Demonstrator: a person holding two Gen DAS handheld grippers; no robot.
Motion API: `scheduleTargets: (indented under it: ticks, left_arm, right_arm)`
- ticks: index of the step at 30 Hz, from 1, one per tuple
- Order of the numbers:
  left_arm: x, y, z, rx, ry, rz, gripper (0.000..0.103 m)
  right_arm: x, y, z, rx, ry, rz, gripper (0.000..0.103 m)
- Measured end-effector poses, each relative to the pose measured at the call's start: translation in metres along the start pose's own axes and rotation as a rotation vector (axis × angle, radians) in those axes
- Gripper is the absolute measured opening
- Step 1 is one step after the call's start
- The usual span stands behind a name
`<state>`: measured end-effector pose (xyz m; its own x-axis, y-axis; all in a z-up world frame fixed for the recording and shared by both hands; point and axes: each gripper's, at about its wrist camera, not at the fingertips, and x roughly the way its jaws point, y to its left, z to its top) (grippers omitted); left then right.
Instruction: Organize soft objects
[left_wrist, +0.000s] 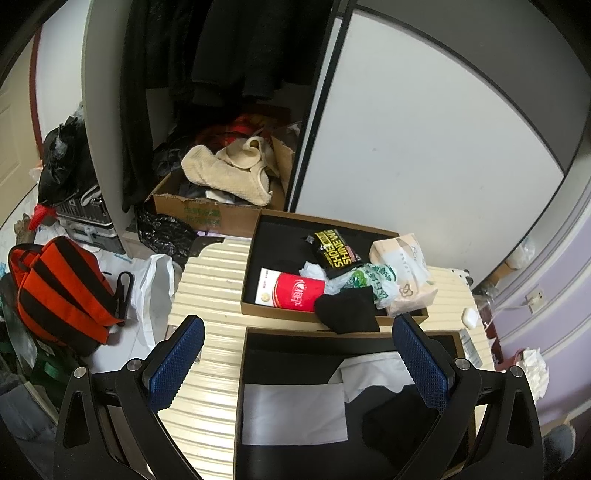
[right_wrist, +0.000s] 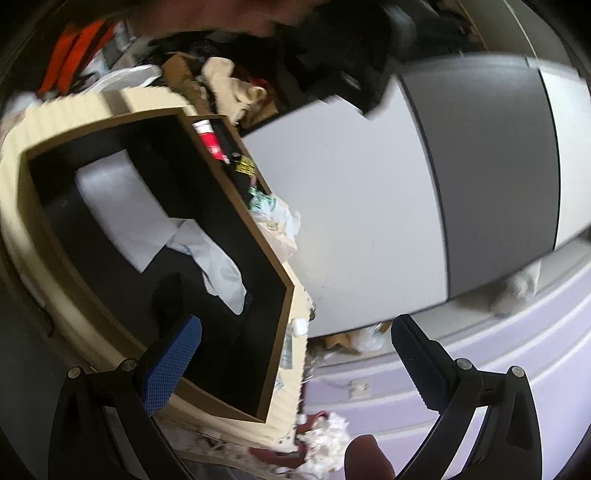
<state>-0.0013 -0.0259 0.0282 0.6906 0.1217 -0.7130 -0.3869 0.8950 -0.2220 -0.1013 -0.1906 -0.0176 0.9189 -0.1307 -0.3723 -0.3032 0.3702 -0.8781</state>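
Two black-lined cardboard trays sit on a cream ribbed suitcase (left_wrist: 207, 291). The far tray (left_wrist: 258, 236) holds a black sock (left_wrist: 347, 308), a red and white packet (left_wrist: 291, 293), a shoe-wipe pack (left_wrist: 332, 249), a green-printed plastic bag (left_wrist: 373, 282) and a tissue pack (left_wrist: 402, 273). The near tray (left_wrist: 240, 387) holds white paper (left_wrist: 293, 413) and a dark soft item (left_wrist: 399, 424). My left gripper (left_wrist: 299, 354) hovers open over the near tray, empty. My right gripper (right_wrist: 295, 354) is open and empty beside the near tray (right_wrist: 284, 314); that view is blurred.
A wardrobe behind holds hanging dark clothes (left_wrist: 229, 48) and a cardboard box (left_wrist: 207, 214) with a cream knit (left_wrist: 225, 171). An orange and black bag (left_wrist: 62, 291) and white plastic bag (left_wrist: 155, 284) lie left. White crumpled tissues (right_wrist: 325, 446) lie on the floor by the lilac wall (right_wrist: 517, 332).
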Motion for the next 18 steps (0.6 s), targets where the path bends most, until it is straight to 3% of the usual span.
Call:
scheduleTargets:
  ticks: [5,9,18]
  left_arm:
    - [0.002,0.001,-0.001,0.008,0.003,0.005,0.101]
    - [0.005,0.001,-0.003,0.015,0.01,0.012,0.101]
    - [0.007,-0.001,-0.004,0.026,0.013,0.026,0.101]
  right_arm:
    - [0.037,-0.047,-0.005,0.181,0.144,0.123,0.102]
    - [0.033,-0.033,-0.019,0.022,0.085,0.0,0.102]
    - [0.027,-0.016,-0.025,-0.077,0.064,0.031,0.102]
